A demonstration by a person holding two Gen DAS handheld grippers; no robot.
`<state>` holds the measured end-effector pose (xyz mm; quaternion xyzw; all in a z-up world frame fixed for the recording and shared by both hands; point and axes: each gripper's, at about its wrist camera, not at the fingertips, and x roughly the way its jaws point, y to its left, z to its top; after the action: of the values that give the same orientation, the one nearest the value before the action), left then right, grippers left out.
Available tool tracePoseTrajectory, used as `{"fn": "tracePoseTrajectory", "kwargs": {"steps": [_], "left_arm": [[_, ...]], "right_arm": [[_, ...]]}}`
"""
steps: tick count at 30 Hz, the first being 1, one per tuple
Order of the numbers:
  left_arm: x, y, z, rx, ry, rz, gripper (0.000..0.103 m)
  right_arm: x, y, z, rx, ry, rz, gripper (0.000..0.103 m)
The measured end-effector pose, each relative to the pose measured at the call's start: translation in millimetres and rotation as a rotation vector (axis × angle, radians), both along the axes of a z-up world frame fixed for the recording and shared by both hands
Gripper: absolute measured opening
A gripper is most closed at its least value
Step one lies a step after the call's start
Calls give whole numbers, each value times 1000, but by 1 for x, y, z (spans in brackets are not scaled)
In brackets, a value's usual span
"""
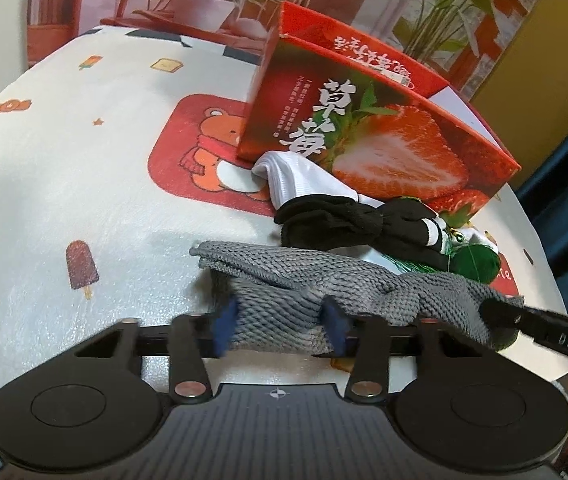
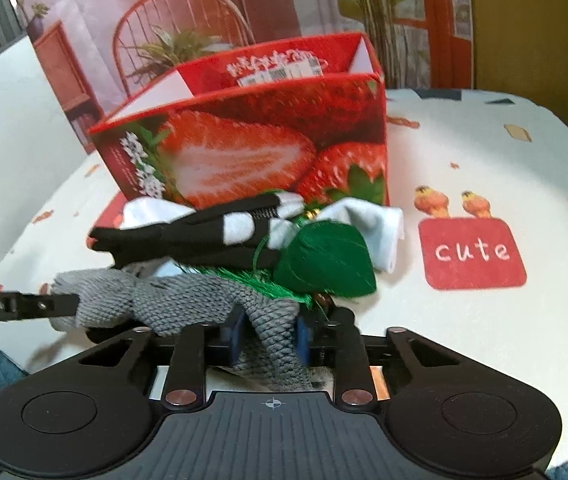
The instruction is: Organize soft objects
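Cartoon-printed white cloth (image 1: 83,184) covers the table. Left gripper (image 1: 279,326) clamps one end of a chunky grey knit cloth (image 1: 284,280) near the front edge; right gripper (image 2: 269,334) pinches its other end. Behind lie crumpled socks (image 2: 187,232), a green felt leaf (image 2: 328,258) and a glossy strawberry box (image 2: 251,148).

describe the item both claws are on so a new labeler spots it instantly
Start at the red strawberry box on the cartoon tablecloth; a pile of soft things lies before it. Nearest the cameras is the grey knit cloth, pinched by the left claw and right claw. Only it is grey, with a coarse ribbed weave.
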<state>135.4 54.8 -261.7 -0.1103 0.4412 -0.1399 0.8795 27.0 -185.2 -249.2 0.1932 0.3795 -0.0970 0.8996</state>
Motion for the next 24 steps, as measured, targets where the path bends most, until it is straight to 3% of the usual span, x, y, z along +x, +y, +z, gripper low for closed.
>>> {"fn": "tracePoseTrajectory", "kwargs": {"steps": [2,5,12,18,24], "left_arm": [[-1,0,1,-11,-11,-10,23],[-4,-4,7,0,-44,-26,16],[-10,0,33,-14,-150,-16,14],[-13,1,80,-8,-315,-32,14],[8,-6,125,-23,-423,-51,14]], "right_arm": [[1,-1,3,0,-14,7,15],[1,0,9,-10,-40,23,13],[4,-3,32,-23,-129,47,11],[13,-6,66,-62,-222,76,11],[30,-24,112,-110,-331,88,11]]}}
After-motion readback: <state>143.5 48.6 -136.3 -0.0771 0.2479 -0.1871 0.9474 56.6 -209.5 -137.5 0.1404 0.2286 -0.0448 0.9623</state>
